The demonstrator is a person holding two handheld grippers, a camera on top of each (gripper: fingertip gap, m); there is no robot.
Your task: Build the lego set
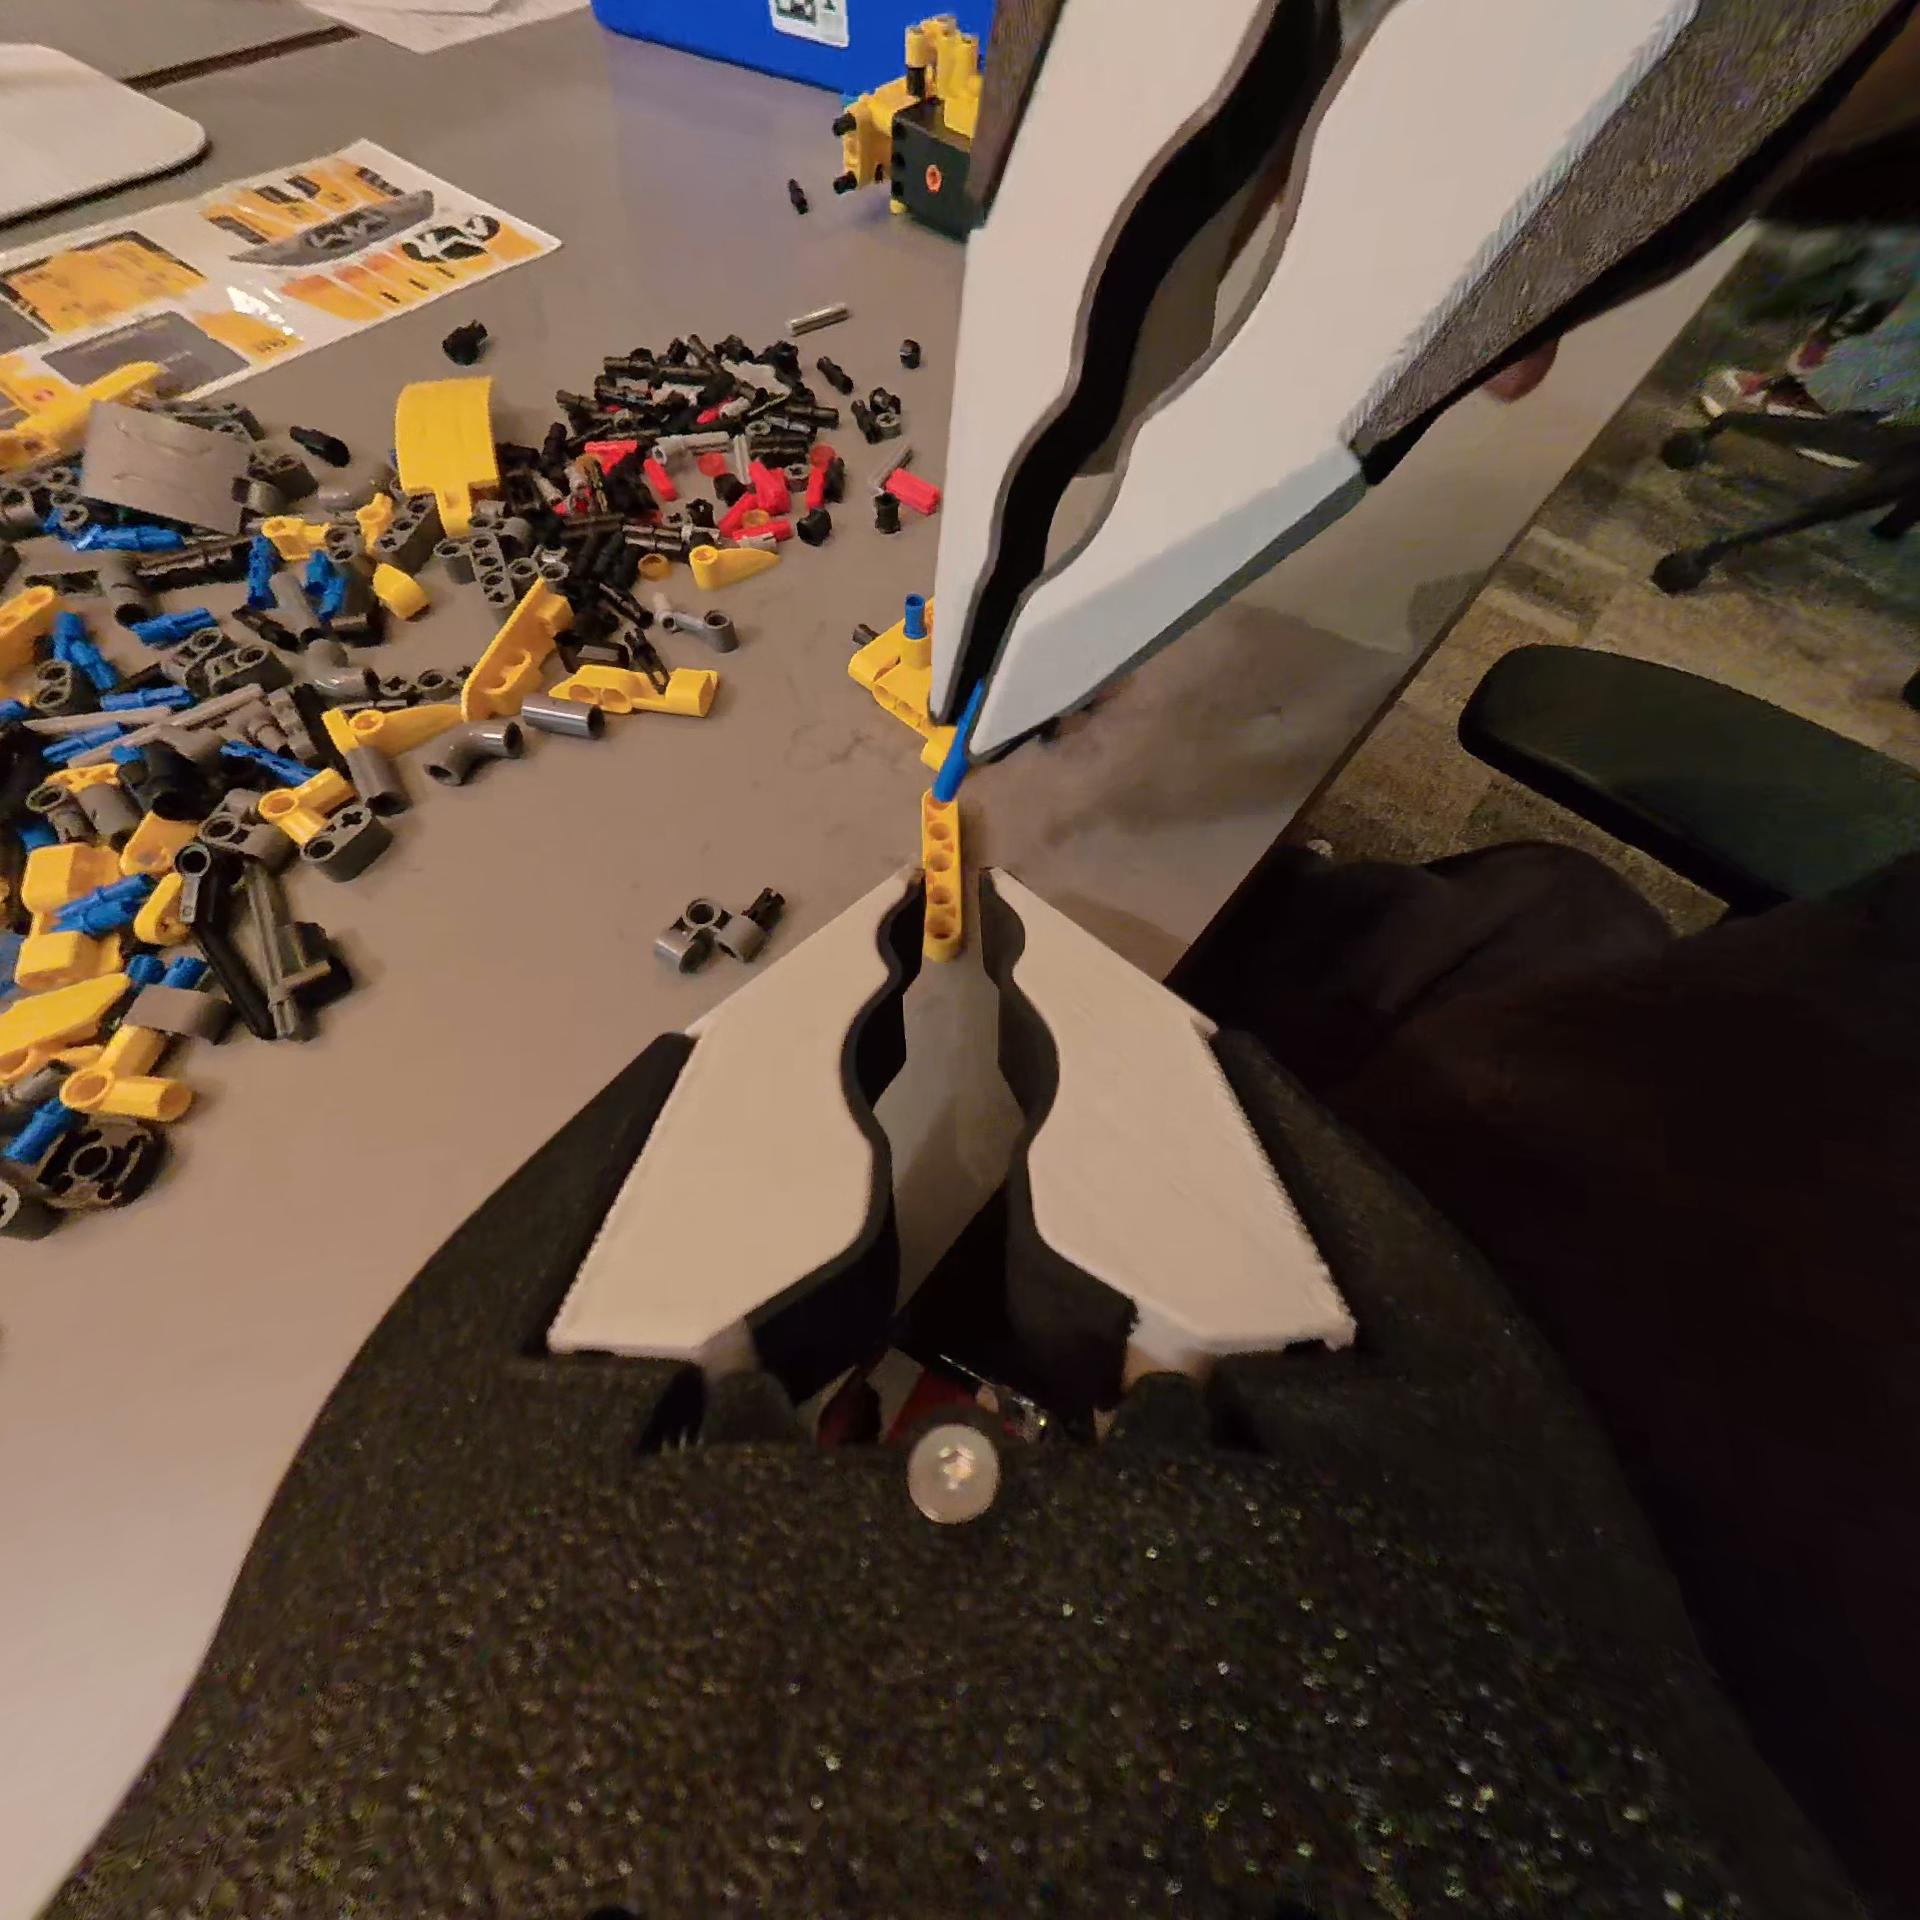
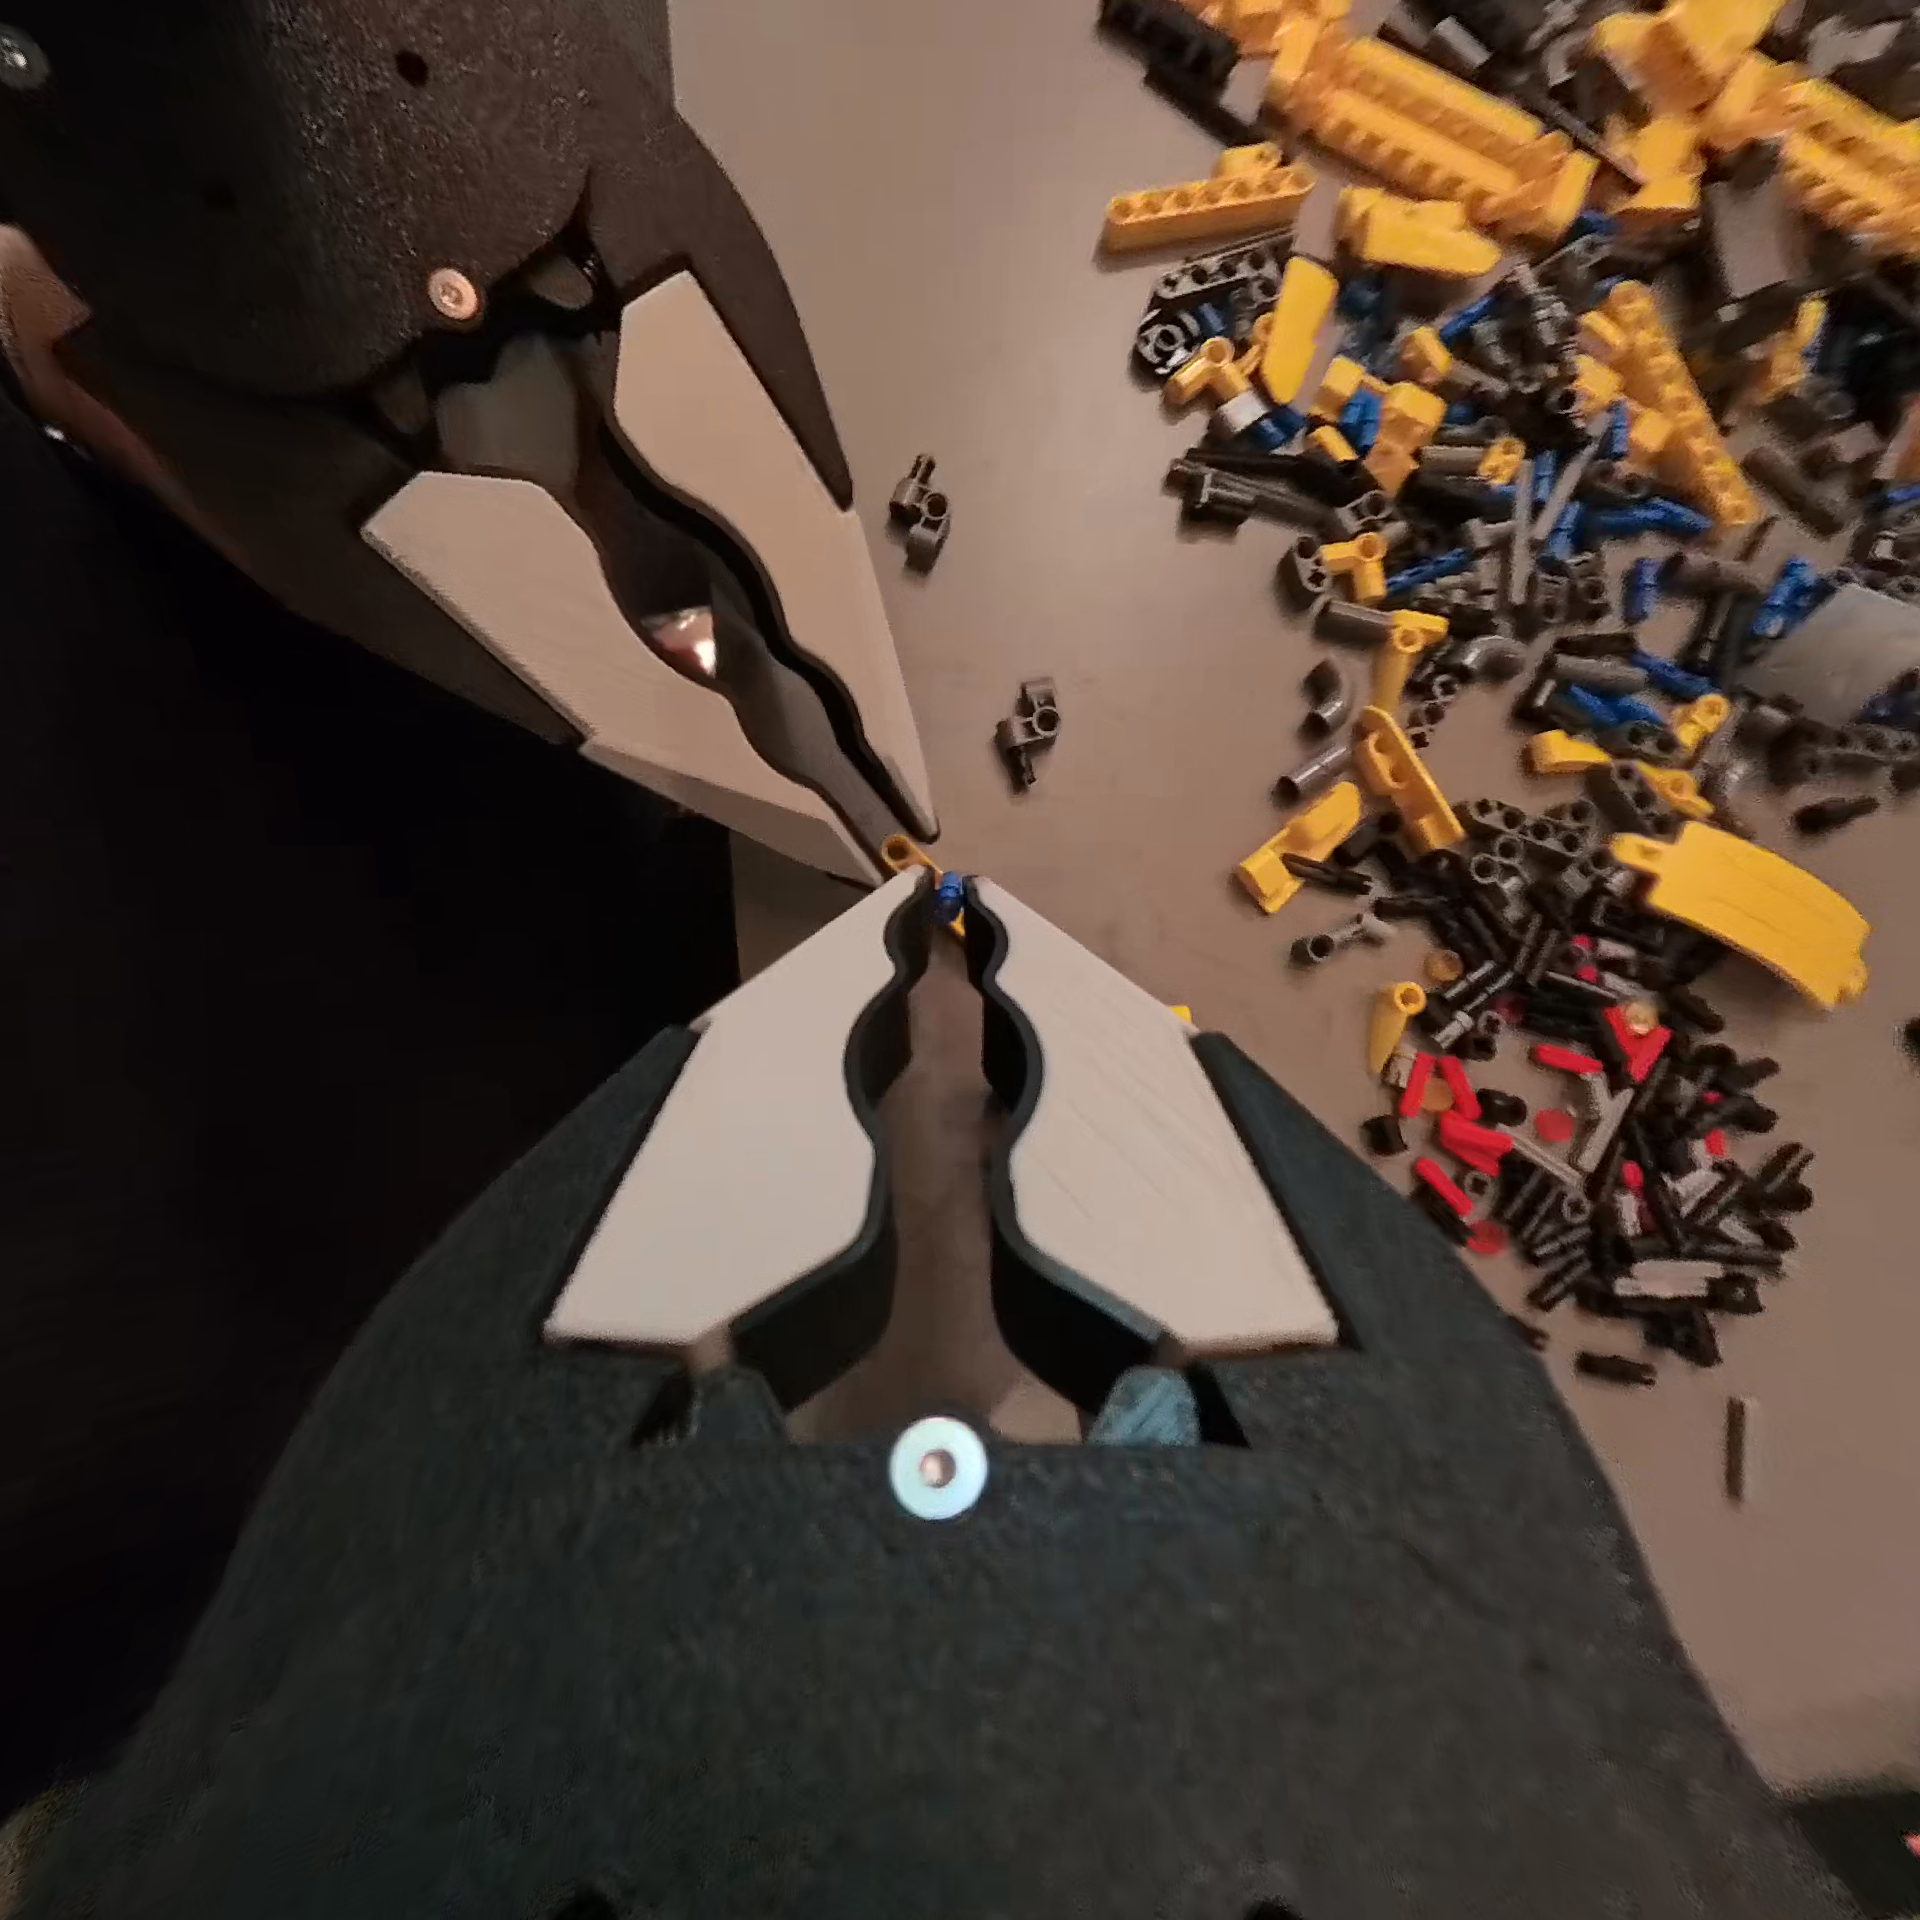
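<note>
Yellow beam (image 1: 941,883) with a row of holes sat clamped in the left gripper (image 1: 943,878), its long axis running straight out along the fingers, away from the camera. Meeting its far end was a blue pin (image 1: 954,764) — pinched by the right gripper (image 1: 961,727), which reached down from above with tips aimed toward the beam. Both hovered over the grey table (image 1: 582,1091), near its edge, with loose building pieces (image 1: 312,644) heaped to the left.
</note>
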